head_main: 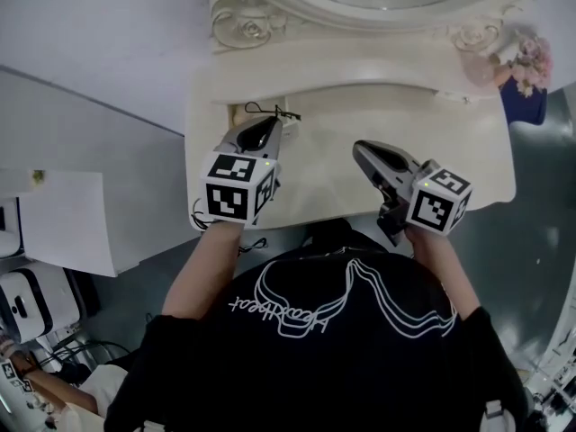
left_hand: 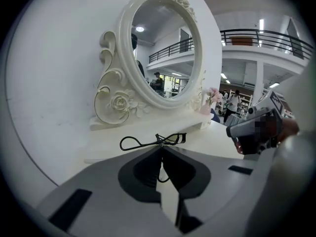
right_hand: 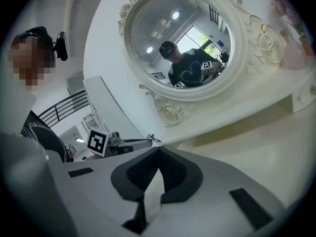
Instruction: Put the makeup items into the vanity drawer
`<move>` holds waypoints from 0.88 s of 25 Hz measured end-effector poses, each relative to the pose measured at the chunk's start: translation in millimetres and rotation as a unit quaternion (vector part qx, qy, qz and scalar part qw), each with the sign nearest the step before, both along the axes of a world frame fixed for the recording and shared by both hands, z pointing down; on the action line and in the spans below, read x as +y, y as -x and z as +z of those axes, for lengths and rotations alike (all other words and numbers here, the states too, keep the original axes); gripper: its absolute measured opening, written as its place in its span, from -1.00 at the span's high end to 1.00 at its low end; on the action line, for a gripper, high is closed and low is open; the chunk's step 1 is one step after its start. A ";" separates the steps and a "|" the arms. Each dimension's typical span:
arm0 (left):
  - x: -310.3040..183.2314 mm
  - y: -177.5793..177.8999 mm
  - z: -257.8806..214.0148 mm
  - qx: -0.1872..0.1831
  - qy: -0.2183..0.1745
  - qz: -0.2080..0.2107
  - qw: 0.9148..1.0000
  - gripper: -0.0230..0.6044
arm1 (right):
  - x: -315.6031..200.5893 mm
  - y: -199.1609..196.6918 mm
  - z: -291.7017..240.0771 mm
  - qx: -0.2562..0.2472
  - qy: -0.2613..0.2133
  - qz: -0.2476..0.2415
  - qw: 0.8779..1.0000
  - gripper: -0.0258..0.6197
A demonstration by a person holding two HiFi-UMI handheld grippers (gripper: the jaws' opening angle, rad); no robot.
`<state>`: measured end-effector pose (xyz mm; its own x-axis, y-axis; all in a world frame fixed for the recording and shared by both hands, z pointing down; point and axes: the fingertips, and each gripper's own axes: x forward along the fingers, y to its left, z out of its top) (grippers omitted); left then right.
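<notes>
A thin black eyelash curler (head_main: pixel 273 112) (left_hand: pixel 154 141) sits crosswise at the tip of my left gripper (head_main: pixel 266 127) (left_hand: pixel 160 148). That gripper is shut on it, and one wire loop hangs down between the closed jaws. It hovers over the left end of the cream vanity top (head_main: pixel 333 106), near the raised shelf under the oval mirror (left_hand: pixel 165 48). My right gripper (head_main: pixel 360 148) (right_hand: pixel 159 149) is shut with nothing in it, over the front middle of the top. No open drawer shows in any view.
A pink flower vase (head_main: pixel 520 59) (right_hand: pixel 291 33) stands at the shelf's right end, with a dark blue object (head_main: pixel 529 102) beside it. A shallow recess (right_hand: pixel 237 127) runs under the shelf. White panels (head_main: pixel 72 214) stand left of the vanity.
</notes>
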<state>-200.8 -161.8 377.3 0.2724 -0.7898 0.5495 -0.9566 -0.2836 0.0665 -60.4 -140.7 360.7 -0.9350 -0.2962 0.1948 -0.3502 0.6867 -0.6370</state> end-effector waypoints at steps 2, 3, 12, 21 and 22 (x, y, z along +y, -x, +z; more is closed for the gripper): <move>-6.3 8.4 10.7 -0.001 0.015 -0.011 1.000 0.87 | -8.6 5.6 3.6 0.003 0.006 -0.009 1.000 0.91; -8.6 12.4 16.3 -0.001 0.023 -0.016 1.000 0.87 | -12.2 8.7 5.3 0.005 0.008 -0.014 1.000 0.91; -21.2 41.0 54.6 0.011 0.078 -0.052 0.996 0.86 | -30.4 25.6 20.1 0.014 0.030 -0.041 0.999 0.91; -24.3 49.4 70.7 0.034 0.120 -0.079 0.989 0.85 | -31.7 27.1 27.8 0.014 0.041 -0.050 0.998 0.91; -25.0 49.9 72.3 0.032 0.124 -0.079 0.989 0.87 | -31.9 27.1 28.3 0.013 0.042 -0.050 0.998 0.91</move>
